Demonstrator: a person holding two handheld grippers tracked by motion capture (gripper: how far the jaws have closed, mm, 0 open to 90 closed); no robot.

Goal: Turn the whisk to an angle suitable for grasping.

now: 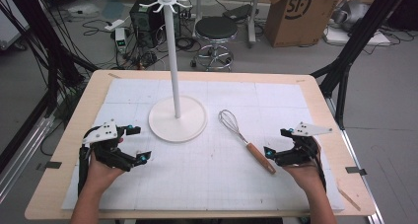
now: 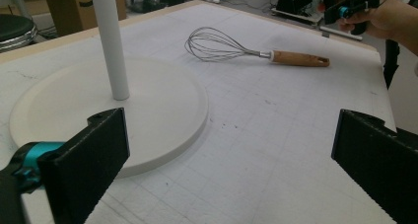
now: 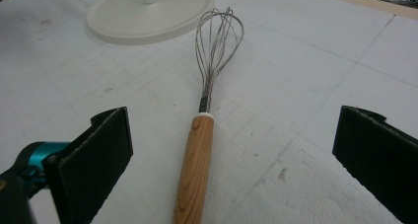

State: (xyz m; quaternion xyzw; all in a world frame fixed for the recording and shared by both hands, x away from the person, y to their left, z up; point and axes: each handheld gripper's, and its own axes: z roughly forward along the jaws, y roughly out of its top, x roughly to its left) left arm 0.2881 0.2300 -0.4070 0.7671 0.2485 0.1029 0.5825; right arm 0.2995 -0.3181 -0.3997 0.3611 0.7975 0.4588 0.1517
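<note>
Left hand-held gripper: near the counter's left edge, over the white mat, jaws spread wide with nothing between them. In the left gripper view its left jaw stands in front of the stand's round base, though whether it touches the base cannot be told.

White hook stand: upright at mid-counter, round base flat on the mat, pole vertical (hooks at the top carry nothing).

Whisk: lies flat on the mat just right of the stand's base, apart from it, wire head toward the far side, wooden handle angled toward the near right.

Right hand-held gripper: jaws wide apart, holding nothing. In the right gripper view the whisk handle lies between the two jaws, clear of both. In the high view the gripper sits just beside the handle's end.
</note>
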